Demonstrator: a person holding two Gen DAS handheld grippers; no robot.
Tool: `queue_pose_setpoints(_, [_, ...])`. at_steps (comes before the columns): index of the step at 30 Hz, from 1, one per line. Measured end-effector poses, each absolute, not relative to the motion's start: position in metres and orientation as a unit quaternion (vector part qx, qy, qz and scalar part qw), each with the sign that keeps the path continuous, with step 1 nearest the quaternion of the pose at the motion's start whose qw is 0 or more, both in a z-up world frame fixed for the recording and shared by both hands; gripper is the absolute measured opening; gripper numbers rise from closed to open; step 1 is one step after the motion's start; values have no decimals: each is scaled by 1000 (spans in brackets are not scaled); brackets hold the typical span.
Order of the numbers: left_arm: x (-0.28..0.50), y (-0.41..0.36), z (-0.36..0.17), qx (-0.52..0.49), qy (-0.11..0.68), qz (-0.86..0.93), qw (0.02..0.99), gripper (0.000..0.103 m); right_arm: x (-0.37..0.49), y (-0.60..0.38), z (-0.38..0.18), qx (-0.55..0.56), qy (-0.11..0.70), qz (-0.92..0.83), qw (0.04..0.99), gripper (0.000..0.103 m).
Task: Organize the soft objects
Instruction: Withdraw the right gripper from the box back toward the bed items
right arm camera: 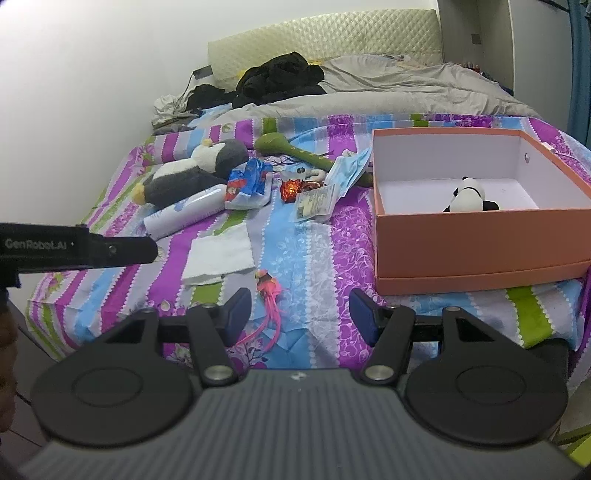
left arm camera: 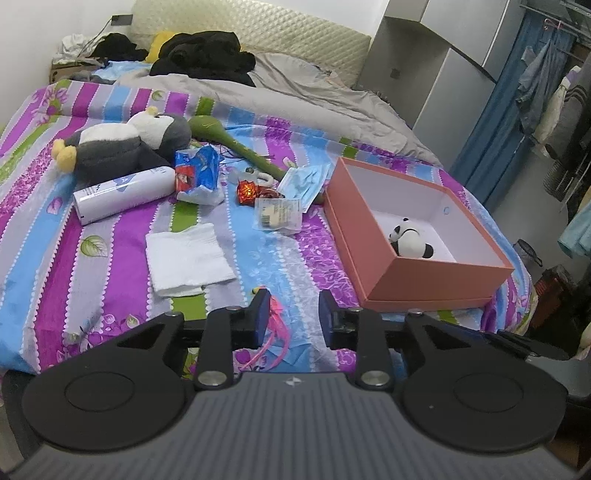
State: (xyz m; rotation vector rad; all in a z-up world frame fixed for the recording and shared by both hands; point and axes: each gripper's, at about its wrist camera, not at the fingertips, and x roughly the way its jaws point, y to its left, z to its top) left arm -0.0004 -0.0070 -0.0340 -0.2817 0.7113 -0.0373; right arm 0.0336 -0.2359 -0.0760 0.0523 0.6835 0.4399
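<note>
While both tools hover low over the foot of the bed [left arm camera: 122, 236], the left gripper [left arm camera: 293, 314] has its jaws spread with nothing between them, and the right gripper [right arm camera: 295, 314] stands wider open, also empty. Just ahead of them, at about 12 o'clock, a pink feathered bird toy [right arm camera: 269, 291] lies on the striped sheet; in the left wrist view it shows beside the left finger [left arm camera: 264, 310]. A little farther, at 11 o'clock, lies a folded white cloth [left arm camera: 188, 258]. At 2 o'clock an open pink box [left arm camera: 424, 284] sits on the bed with a small plush panda [left arm camera: 410, 240] lying inside on its white floor. Beyond the cloth, a white cylinder [left arm camera: 123, 194] lies on its side, touching a plush penguin [left arm camera: 129, 146] behind it. Near them are a blue and red packet [left arm camera: 197, 173], a shiny red wrapper [left arm camera: 247, 192], a clear packet [left arm camera: 279, 214], a blue face mask [left arm camera: 304, 181] and a long green plush [left arm camera: 236, 144]. At the far end, a grey duvet [left arm camera: 303, 92] and black clothes [left arm camera: 203, 55] lie against the headboard [left arm camera: 258, 26].
</note>
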Motion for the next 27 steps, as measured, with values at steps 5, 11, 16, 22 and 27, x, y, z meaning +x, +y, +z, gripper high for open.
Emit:
queue_pose_setpoints(5, [16,4,-43,-131,346,-9,929,44,47,-226,-81,12,326,207,922,61])
queue_pose_setpoints(11, [39,26,-61,-139,354,12,925,48,67,-212,-85,0,322,209,923,61])
queue_pose_setpoints(16, [59,43,-81,-142,359,37,922,48,87,-198,-90,-2,322,216,922,61])
queue_pose_setpoints(22, [83,61,-112,-153,372,60,913,48,111,-178,-102,-18,326,229,917,61])
queue_pose_setpoints(27, [104,74,-137,-163,381,68,908,49,132,-164,-114,-34,328,228,916,61])
